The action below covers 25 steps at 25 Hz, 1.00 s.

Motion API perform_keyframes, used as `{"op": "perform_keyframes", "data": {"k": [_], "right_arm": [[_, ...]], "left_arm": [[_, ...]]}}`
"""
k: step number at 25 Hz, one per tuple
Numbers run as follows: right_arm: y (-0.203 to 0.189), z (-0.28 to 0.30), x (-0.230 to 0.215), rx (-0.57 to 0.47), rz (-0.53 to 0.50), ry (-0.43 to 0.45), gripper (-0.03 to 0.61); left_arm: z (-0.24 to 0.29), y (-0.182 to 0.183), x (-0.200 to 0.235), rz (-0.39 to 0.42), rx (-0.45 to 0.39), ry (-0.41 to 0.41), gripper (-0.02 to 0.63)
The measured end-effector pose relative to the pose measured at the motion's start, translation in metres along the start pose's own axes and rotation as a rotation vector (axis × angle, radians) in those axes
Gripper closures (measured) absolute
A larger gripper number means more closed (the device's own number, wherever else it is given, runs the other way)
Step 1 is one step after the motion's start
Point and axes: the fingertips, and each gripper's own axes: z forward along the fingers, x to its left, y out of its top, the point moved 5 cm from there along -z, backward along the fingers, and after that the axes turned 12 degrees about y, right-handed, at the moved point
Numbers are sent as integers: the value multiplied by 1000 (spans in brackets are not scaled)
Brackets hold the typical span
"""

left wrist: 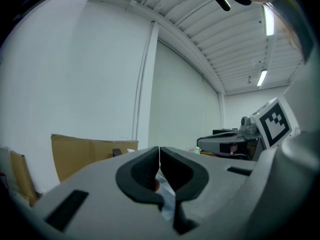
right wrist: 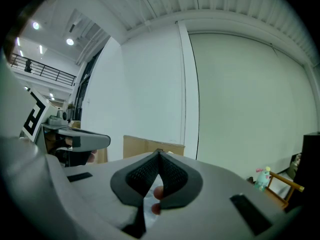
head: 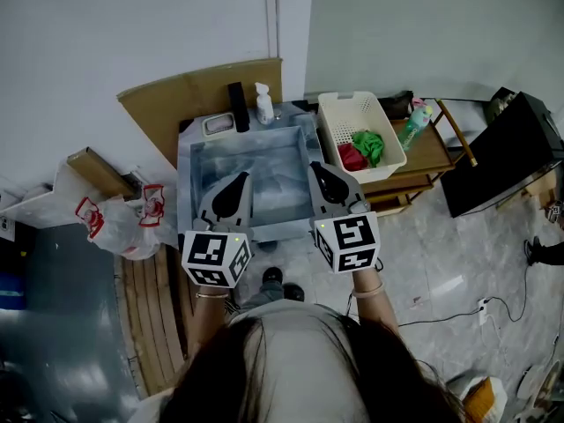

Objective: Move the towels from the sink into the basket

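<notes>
The metal sink (head: 196, 176) lies in front of me, and I see no towel in its basin. To its right stands a white basket (head: 339, 110) holding a red towel (head: 352, 158) and a green towel (head: 370, 145). My left gripper (head: 233, 188) hovers over the sink's near left part and my right gripper (head: 322, 176) over its near right edge, both pointing away from me. In the left gripper view the jaw tips of the left gripper (left wrist: 159, 151) meet with nothing between them. The right gripper (right wrist: 159, 154) is likewise shut and empty.
A soap bottle (head: 263, 104), a black item (head: 238, 107) and a small dish (head: 218, 125) sit on the sink's back ledge. Cardboard (head: 189, 95) leans behind. A green bottle (head: 412, 126) stands on the wooden table (head: 436, 152). A plastic bag (head: 123, 223) lies at the left.
</notes>
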Motion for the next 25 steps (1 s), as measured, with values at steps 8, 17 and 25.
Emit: {"op": "perform_keyframes", "data": {"k": [8,17,25], "right_arm": [[-5,-31,10,-4,-6,15,554],[-6,-61,13,-25,9,34,554],[-9,-84,13,-41,8,27,554]], "left_arm": [[-21,-2,-23,15,0,17,603],[-42,-2,-49,10,-6,30,603],[-52,-1,-70,11,-21,18,603]]}}
